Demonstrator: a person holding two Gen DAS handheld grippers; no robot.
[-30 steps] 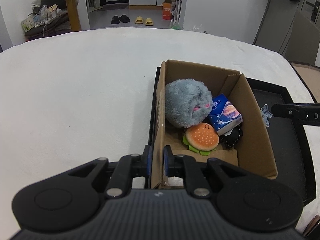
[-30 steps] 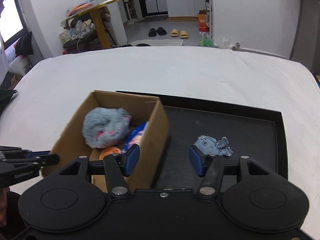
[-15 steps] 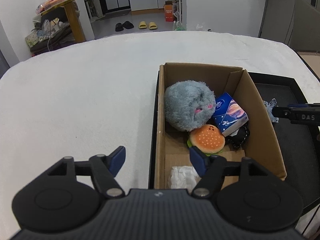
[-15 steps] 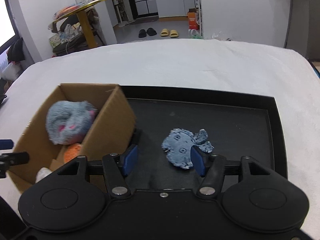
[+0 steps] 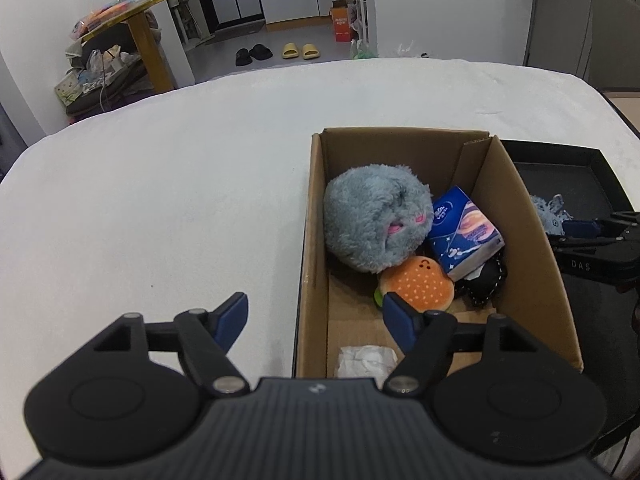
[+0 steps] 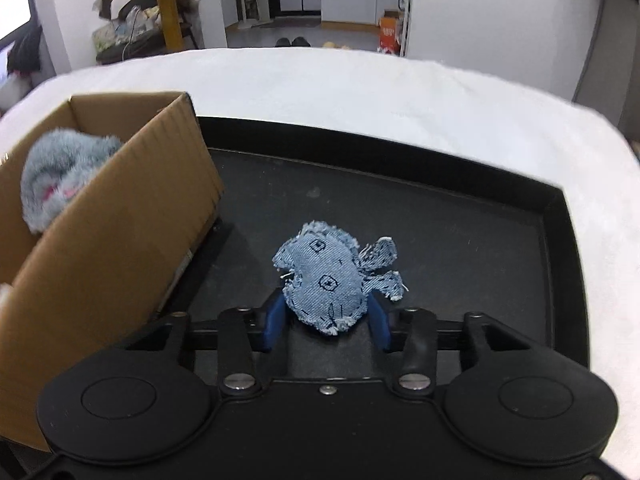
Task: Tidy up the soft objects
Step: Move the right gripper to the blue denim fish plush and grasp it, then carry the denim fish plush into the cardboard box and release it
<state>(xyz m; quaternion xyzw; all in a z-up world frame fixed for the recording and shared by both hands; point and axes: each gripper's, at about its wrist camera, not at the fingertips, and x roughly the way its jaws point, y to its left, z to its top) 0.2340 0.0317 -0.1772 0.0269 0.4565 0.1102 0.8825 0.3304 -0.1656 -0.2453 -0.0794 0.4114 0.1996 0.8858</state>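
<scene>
Now right claw [image 6: 326, 320] narrows around the frayed blue denim fish toy [image 6: 328, 280], presumably to box it; left claw [image 5: 316, 320] wide, empty.

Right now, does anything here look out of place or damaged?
The denim toy is the only soft thing lying on the tray, outside the box; its edges are frayed. The right gripper has its fingers on both sides of it.
</scene>
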